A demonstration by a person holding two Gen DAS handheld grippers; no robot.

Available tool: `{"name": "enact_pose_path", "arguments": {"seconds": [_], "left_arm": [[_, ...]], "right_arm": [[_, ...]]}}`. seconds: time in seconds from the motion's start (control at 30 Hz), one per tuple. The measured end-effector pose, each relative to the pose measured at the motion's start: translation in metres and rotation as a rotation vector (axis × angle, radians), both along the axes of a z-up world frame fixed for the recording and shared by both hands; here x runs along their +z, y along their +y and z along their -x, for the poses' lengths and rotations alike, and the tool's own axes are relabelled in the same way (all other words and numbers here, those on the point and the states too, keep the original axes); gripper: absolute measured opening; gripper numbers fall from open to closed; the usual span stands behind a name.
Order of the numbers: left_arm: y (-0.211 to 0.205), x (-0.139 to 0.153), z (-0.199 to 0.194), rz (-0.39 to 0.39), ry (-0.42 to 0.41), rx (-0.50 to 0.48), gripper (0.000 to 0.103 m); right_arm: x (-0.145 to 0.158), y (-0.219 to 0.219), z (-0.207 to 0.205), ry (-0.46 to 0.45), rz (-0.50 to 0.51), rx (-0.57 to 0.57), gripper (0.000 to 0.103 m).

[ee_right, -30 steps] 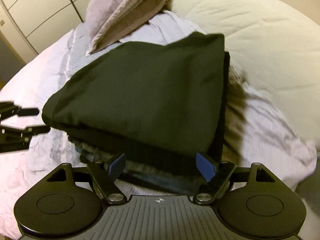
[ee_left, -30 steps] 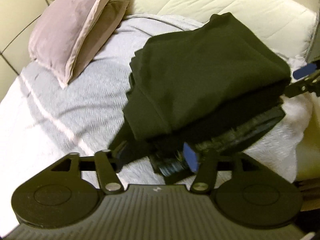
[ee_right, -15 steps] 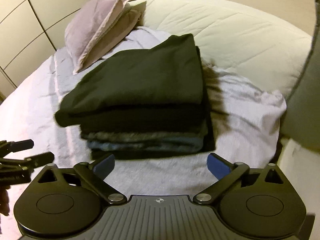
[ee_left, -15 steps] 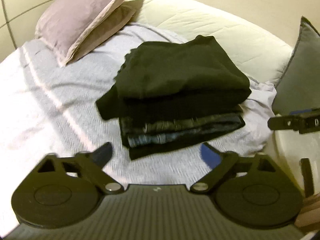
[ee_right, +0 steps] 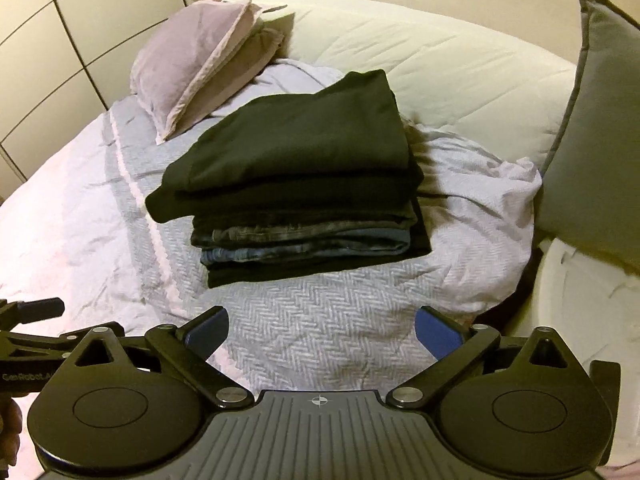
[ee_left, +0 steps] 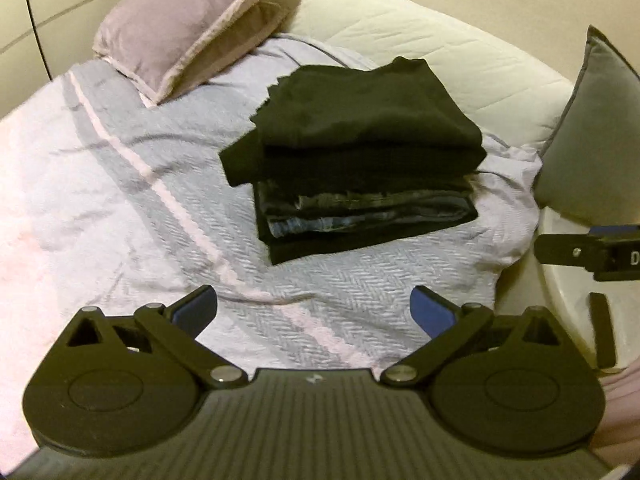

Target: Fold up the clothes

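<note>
- A stack of folded clothes (ee_right: pixel 296 184) sits on the bedspread (ee_right: pixel 312 320) in the middle of the bed, with a dark top piece (ee_left: pixel 368 112) squared over denim layers and a black piece at the bottom.
- The left gripper (ee_left: pixel 314 312) hangs clear of the stack, jaws wide apart and holding nothing.
- The right gripper (ee_right: pixel 322 330) is likewise spread wide and empty, near the stack but not touching it.
- No loose garment shows in either view, so the folding looks finished or nearly so.
- One corner of the top layers overhangs at the left of the stack and may want tidying.
- Pillows (ee_right: pixel 200 60) lie well behind the stack; a grey cushion (ee_right: pixel 596 152) stands to its right.
- Nothing blocks the stack.
</note>
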State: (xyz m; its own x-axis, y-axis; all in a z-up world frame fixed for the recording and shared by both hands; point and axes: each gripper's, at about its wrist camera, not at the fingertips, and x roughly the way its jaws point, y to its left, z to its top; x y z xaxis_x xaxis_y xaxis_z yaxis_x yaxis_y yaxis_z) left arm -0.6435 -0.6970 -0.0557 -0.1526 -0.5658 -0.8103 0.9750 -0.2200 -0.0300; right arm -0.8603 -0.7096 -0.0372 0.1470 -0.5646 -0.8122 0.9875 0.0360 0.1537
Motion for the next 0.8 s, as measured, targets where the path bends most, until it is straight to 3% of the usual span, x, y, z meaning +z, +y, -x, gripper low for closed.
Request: {"name": "enact_pose_path", "arguments": {"seconds": [0.2,0.8], "left_arm": [[-0.002,0.007,0.014,0.002,0.037,0.012,0.101],[0.002,0.009,0.033,-0.035,0.006,0.01,0.1]], "right_arm": [[0.01,0.004,0.001,0.036,0.022,0.03,0.102],[0.004,0.019,0.021,-0.008,0.001,-0.027,0.102]]}}
